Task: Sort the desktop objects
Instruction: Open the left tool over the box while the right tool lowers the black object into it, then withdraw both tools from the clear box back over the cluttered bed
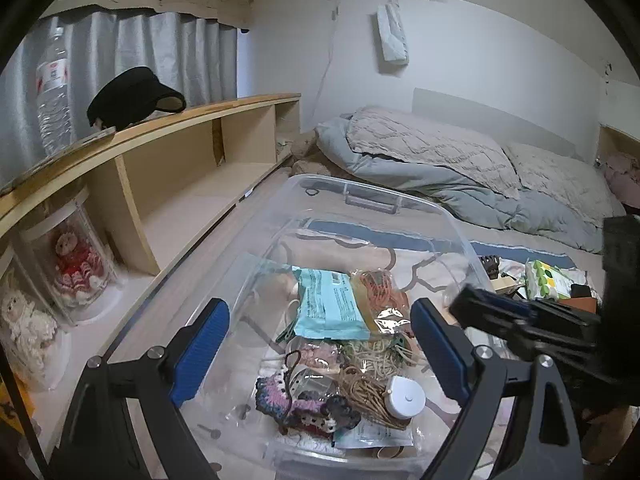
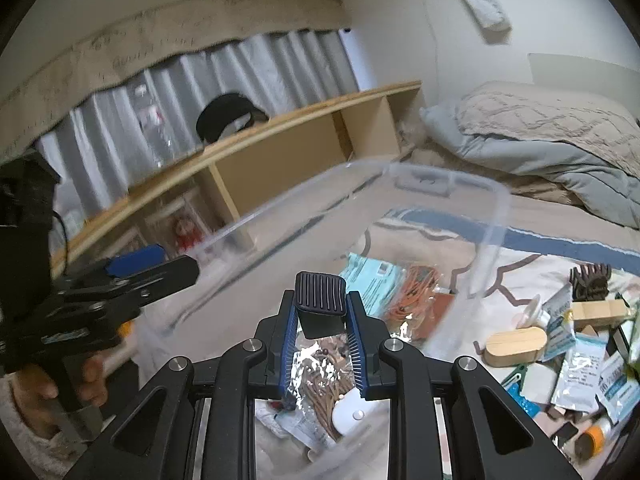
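Currently: right gripper [image 2: 320, 326] clamped on a small black ribbed block [image 2: 319, 307], poised over the clear bin [image 2: 494, 216] on the bed. Left gripper [image 1: 320, 350] spread wide, nothing between the fingers, above the same bin. Risks noted: collision of the two grippers over the crowded contents; block bouncing off the rim at 1 o'clock toward the loose clutter [image 2: 576, 352] at 3 o'clock.

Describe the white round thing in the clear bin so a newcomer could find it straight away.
Start at the clear plastic bin on the bed in front of the rumpled grey duvet. Look at its near end, just beyond the tangle of tan cord. The white round case lies there: smooth, hard and disc-shaped with a small centre button, unlike the crinkly packets and knitted pieces beside it.
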